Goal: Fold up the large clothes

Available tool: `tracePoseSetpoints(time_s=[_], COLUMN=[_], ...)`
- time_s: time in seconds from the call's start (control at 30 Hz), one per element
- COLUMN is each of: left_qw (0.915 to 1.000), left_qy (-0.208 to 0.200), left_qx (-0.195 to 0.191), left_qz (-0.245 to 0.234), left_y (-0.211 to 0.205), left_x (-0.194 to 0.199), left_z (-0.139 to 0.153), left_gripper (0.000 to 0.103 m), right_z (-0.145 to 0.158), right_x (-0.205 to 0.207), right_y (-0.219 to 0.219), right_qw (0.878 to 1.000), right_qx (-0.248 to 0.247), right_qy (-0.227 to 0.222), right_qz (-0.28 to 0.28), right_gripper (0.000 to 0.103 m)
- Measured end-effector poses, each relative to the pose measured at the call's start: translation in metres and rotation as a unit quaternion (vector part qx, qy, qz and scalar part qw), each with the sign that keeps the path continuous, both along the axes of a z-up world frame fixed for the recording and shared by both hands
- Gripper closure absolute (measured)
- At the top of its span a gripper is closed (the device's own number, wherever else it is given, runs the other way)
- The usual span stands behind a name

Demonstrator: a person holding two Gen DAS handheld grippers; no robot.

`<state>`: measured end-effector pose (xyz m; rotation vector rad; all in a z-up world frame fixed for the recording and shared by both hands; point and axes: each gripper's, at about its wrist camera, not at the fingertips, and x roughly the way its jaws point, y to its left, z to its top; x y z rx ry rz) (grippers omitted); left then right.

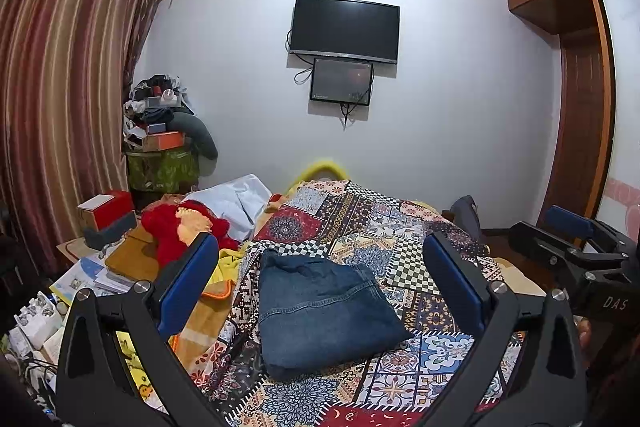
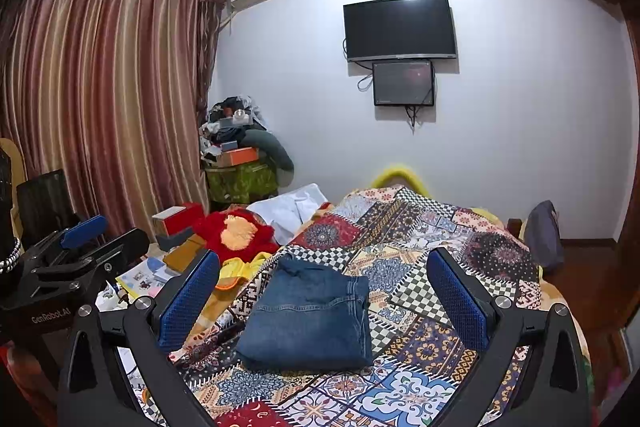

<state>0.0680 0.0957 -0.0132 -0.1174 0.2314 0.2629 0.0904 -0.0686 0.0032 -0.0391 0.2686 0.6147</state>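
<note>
Left wrist view: left gripper raised over the bed, jaws spread wide, nothing between the 2 blue pads. Folded jeans flat on the patchwork bedspread, near end of the bed, framed between the fingers but untouched. Right gripper at the right edge, side-on, held off the cloth; opening hard to judge from here. Red plush toy and a red box to the left, papers nearer. Wall-mounted TV far, striped curtain left.

Right wrist view: right gripper likewise high above the jeans, jaws wide apart, empty. Left gripper at the left edge, clear of the bed.
</note>
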Motion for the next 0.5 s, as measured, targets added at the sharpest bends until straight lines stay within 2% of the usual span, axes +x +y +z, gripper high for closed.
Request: tracePoseSetpoints(time_s=[0.5], left_qw=[0.9999], left_qy=[0.004], left_qx=[0.009], left_qz=[-0.012], left_y=[0.0002], left_x=[0.0059], left_z=[-0.0021], left_gripper=[0.0], right_z=[0.002], right_x=[0.002], right_y=[-0.0049], right_qw=[1.0], right_qx=[0.0], right_qy=[0.004], right_qz=[-0.002], right_gripper=[0.0])
